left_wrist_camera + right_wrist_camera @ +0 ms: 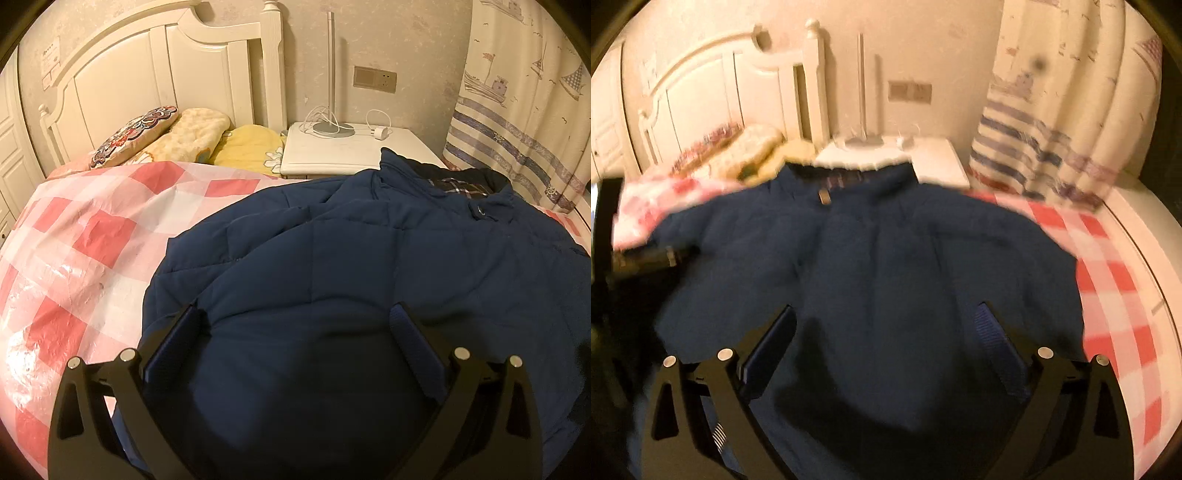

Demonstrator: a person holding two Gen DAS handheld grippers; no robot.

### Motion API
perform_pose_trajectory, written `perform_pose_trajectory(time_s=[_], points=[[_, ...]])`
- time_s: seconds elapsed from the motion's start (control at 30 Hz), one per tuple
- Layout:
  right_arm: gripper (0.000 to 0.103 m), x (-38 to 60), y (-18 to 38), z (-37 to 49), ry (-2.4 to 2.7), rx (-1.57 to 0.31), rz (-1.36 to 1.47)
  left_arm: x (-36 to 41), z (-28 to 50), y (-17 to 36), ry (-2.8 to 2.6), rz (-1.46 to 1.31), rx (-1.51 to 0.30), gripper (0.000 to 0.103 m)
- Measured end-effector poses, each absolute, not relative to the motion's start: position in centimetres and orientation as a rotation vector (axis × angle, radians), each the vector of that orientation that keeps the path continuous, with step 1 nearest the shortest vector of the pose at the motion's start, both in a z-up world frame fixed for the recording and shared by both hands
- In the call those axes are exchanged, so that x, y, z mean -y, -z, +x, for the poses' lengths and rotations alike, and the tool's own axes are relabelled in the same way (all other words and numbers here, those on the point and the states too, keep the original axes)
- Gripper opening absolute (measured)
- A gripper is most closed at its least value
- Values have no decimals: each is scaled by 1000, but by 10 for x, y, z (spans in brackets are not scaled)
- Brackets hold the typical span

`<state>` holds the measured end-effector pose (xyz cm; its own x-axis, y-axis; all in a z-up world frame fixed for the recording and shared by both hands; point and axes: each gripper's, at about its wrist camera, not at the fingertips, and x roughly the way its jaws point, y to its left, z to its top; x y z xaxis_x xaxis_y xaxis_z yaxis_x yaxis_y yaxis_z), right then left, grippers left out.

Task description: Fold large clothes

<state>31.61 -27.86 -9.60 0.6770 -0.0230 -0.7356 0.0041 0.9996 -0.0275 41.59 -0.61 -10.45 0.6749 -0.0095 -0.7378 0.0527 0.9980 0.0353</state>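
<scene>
We have the jacket flat on the bed, collar away from us, its length running straight ahead; left gripper and right gripper both gape wide over its near hem, holding nothing

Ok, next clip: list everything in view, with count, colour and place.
jacket: one, navy, spread on the bed, collar toward the nightstand
bed cover: one, pink and white check, under the jacket
pillows: three, floral, cream, yellow, by the headboard
headboard: one, white, at the wall
nightstand: one, white, beside the bed
lamp: one, grey, on the nightstand
curtain: one, cream with blue boats, at right
left gripper: black, jaws open over the jacket
right gripper: black, jaws open over the jacket
</scene>
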Motion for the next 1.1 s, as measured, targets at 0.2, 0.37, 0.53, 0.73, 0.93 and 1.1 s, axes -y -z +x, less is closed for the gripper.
perform_pose_trajectory(time_s=[0.2,0.37,0.53,0.73,0.93,1.1], points=[[98,275,105,324,-2,-858,-33,10,416,104,20,77,-837,101],[96,291,71,277,-37,-784,55,-2,362,66,78,-13,-771,101],[96,298,72,247,-22,-807,21,18,305,75,174,36,-809,101],[98,311,109,254,22,-982,62,24,308,109,107,104,-965,100],[98,294,84,195,-104,-943,18,-11,246,77,153,57,-919,101],[99,269,114,165,-141,-976,-126,-19,213,116,123,160,-1009,101]])
